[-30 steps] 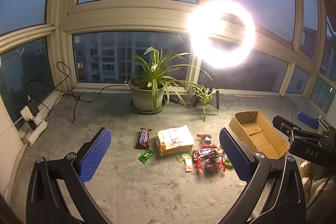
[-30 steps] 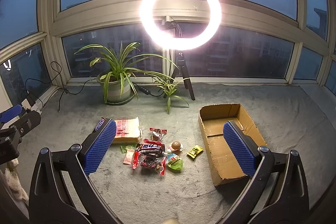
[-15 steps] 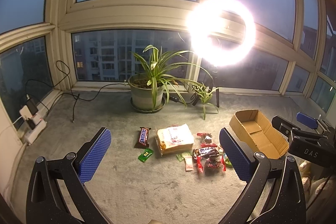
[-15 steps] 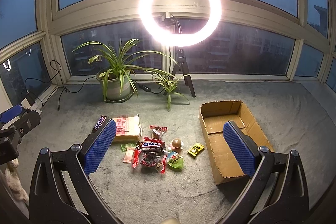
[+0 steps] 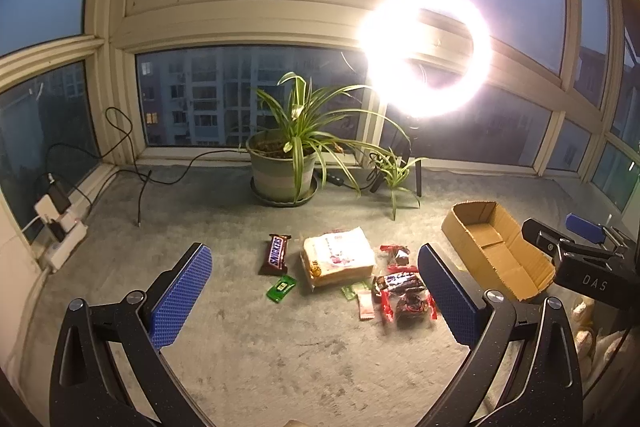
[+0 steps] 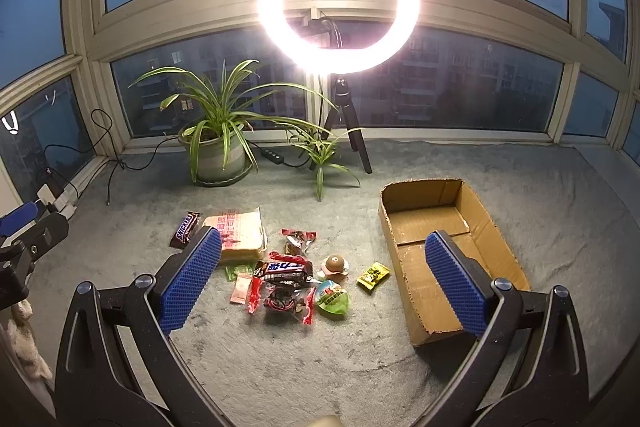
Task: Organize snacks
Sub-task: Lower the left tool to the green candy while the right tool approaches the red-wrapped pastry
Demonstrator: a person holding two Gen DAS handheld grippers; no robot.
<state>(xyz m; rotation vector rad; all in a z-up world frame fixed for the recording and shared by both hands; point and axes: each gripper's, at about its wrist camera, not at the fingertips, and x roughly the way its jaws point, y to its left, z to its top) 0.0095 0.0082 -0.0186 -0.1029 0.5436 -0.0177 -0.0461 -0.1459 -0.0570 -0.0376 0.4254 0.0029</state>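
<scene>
Both views tilted slightly (snacks (image 6: 286,271) unmoved); tools wide.

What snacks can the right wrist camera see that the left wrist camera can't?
Only the right wrist view shows the small yellow candy packet, the round brown kiwi-shaped sweet and the green round-topped jelly cup. Only the left wrist view shows the small green gum packet. Both show the brown Snickers bar and the empty brown cardboard box.
</scene>
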